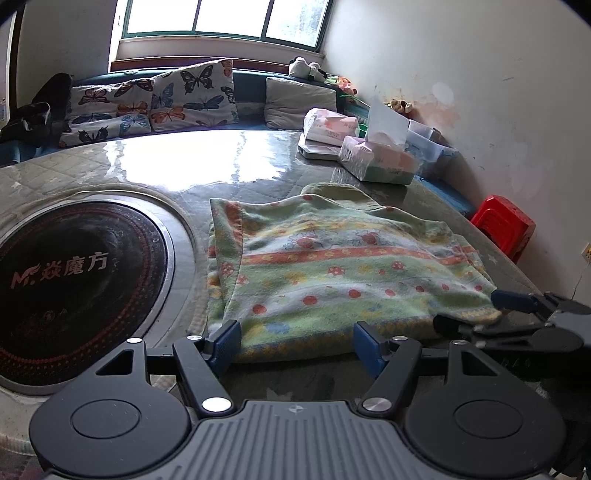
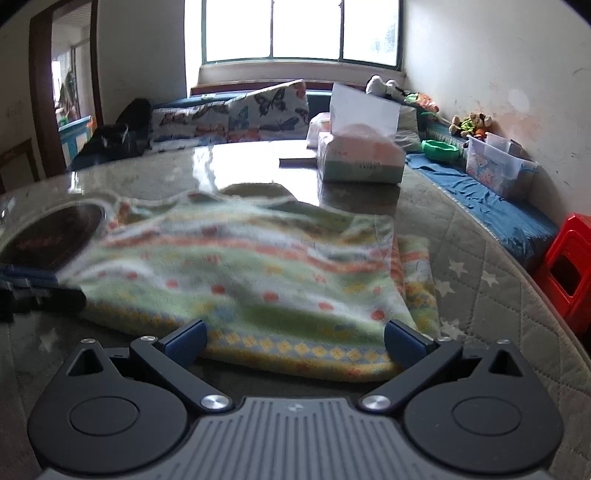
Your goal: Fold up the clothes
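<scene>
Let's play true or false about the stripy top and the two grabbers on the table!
1. The left gripper has its jaws open. True.
2. The stripy top hangs in the air. False: it lies on the table.
3. A tissue box stands beyond the top. True.
4. The red stool stands on the table. False: it stands beside the table.
5. The right gripper is shut. False: it is open.

Bright window (image 1: 225, 18), stained wall (image 1: 461, 92) (whitewashed), cushions (image 1: 192, 96)
</scene>
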`<state>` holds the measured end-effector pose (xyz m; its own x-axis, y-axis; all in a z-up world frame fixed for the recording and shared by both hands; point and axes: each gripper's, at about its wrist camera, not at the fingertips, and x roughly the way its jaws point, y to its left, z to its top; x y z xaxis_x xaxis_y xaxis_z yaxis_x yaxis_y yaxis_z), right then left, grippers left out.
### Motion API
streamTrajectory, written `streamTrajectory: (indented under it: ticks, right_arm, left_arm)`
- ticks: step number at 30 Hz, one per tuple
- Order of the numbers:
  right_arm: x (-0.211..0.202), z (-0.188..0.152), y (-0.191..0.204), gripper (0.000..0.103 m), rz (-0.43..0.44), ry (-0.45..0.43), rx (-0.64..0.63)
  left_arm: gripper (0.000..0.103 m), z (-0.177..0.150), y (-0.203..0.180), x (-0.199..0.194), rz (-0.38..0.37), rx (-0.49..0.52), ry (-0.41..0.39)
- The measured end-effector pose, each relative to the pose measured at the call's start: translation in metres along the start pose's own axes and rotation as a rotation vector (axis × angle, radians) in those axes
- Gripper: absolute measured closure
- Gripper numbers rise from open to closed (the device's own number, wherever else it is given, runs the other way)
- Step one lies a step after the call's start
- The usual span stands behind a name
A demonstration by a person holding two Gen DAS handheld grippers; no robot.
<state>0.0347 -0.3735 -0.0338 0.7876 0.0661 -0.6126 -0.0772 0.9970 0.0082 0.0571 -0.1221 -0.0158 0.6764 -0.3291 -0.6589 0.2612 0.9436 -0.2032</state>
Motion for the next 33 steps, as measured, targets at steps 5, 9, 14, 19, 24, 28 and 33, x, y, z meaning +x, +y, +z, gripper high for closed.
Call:
streamTrajectory:
  ticks: [5, 9, 14, 19, 24, 28, 33]
  right_arm:
    - [0.003, 0.01, 0.013, 0.0, 0.032, -0.023, -0.004]
    - [0.016, 0.007, 0.024, 0.0, 0.037, 0.018, -0.036]
    - [0.02, 0.005, 0.027, 0.0, 0.039, 0.038, -0.038]
    - [0.02, 0.006, 0.03, 0.0, 0.051, 0.036, -0.033]
    - [0.02, 0.008, 0.033, 0.0, 0.064, 0.035, -0.029]
    - [0.017, 0.008, 0.032, 0.0, 0.07, 0.03, -0.017]
    - [0.007, 0.004, 0.024, 0.0, 0.055, 0.032, 0.013]
  left_arm:
    - [0.032, 0.0, 0.003, -0.002, 0.02, -0.011, -0.002]
    - [0.032, 0.0, 0.008, 0.0, 0.046, -0.024, 0.006]
    - [0.031, -0.003, 0.017, 0.004, 0.07, -0.038, 0.024]
    - [0.031, -0.001, 0.02, 0.001, 0.076, -0.052, 0.019]
    - [0.023, -0.002, 0.023, 0.002, 0.098, -0.056, 0.038]
    - [0.015, -0.003, 0.02, -0.002, 0.088, -0.037, 0.031]
    - [0.001, -0.004, 0.013, -0.007, 0.074, -0.018, 0.027]
